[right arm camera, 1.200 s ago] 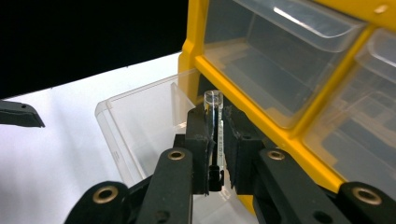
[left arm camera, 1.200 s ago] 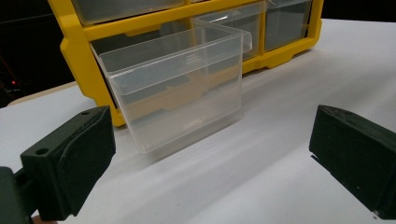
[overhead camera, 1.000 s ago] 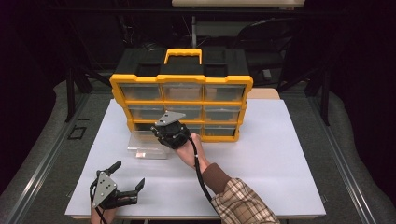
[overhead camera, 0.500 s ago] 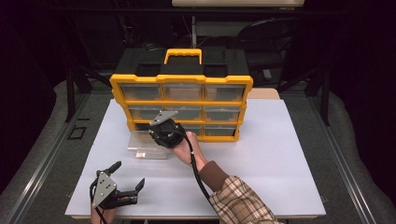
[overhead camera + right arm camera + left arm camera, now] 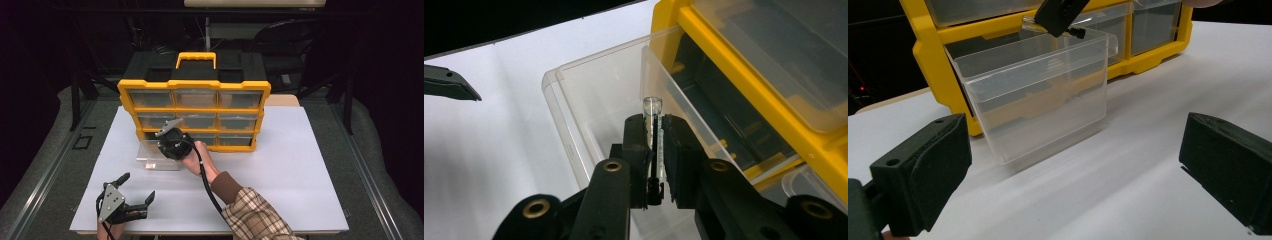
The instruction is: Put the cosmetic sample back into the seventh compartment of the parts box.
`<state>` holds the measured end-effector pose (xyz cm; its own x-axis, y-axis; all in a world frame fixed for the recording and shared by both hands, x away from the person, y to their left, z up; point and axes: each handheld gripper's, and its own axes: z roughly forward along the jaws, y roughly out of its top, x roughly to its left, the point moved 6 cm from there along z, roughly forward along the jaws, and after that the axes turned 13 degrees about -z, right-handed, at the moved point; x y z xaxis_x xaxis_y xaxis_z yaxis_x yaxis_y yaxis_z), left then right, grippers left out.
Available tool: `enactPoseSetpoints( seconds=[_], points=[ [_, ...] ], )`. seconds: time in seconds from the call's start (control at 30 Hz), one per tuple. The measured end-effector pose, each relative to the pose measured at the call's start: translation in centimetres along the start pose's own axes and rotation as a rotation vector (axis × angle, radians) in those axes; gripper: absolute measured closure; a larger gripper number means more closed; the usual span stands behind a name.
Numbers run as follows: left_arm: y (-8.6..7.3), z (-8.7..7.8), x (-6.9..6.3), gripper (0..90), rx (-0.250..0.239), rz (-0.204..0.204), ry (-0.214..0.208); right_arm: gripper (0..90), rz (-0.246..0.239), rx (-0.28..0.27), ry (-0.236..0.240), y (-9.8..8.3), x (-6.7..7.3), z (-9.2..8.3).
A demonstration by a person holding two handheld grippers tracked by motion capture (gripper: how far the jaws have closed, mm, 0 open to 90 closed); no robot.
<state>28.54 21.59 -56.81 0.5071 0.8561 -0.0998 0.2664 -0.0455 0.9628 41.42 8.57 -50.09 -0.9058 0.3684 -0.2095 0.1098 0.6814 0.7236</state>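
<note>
Clear drawer (image 5: 599,105) wall pinched between right claw (image 5: 654,145) jaws.

No text, label, brand, number or sign can be read

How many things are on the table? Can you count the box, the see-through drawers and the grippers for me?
Yellow storage box: 1
Clear drawers in the box: 8
Clear pulled-out drawer on the table, held by the right gripper: 1
Grippers, left gripper and right gripper: 2
Total: 12
</note>
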Motion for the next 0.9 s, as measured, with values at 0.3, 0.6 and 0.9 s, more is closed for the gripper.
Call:
enactPoseSetpoints(
  seconds=[0.3,0.6,0.9],
  points=[
    [0.0,0.0,0.0,0.2,0.000,0.000,-0.001,80.1,0.005,0.035,0.015,0.0,0.1,0.5],
    [0.0,-0.1,0.1,0.2,-0.005,-0.004,0.003,52.7,0.043,-0.026,0.007,0.0,-0.4,-0.7],
    [0.0,-0.1,0.0,0.2,-0.004,-0.003,0.003,17.1,0.068,-0.045,0.009,-2.0,-0.9,-3.7]
  ],
)
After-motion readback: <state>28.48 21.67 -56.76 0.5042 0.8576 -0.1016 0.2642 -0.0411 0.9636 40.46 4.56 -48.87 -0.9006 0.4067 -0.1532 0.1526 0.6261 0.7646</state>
